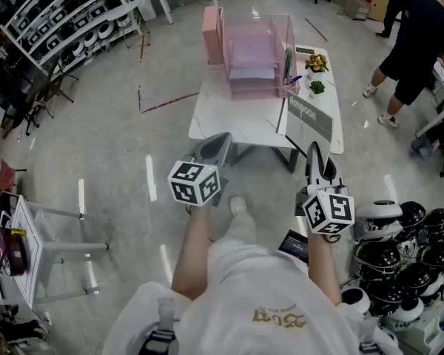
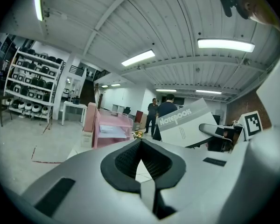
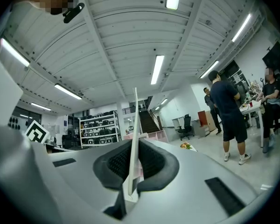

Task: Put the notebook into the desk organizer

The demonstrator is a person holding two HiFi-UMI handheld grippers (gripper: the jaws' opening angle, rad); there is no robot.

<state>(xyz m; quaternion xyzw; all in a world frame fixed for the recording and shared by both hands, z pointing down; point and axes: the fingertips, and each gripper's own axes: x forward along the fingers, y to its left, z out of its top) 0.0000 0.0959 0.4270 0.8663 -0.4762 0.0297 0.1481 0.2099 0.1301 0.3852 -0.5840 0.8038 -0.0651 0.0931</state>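
A grey and white notebook [image 1: 308, 115] printed "Notebook" stands on edge over the white table's near right corner, and my right gripper [image 1: 313, 148] is shut on its lower edge. In the right gripper view the notebook [image 3: 134, 139] shows edge-on as a thin white strip between the pads. The left gripper view has the notebook [image 2: 186, 122] at right, tilted. The pink desk organizer [image 1: 251, 50], with stacked trays and clear walls, stands at the table's far side, also in the left gripper view [image 2: 109, 129]. My left gripper [image 1: 223, 137] hovers by the table's near left edge, shut on nothing.
The white table [image 1: 222, 113] also carries a pink box [image 1: 211, 34] left of the organizer and small plants [image 1: 316, 63] at its right. Several helmets [image 1: 399, 250] lie at lower right, a white cart [image 1: 29, 250] at left, shelving [image 1: 66, 21] far left. A person [image 1: 414, 43] stands at upper right.
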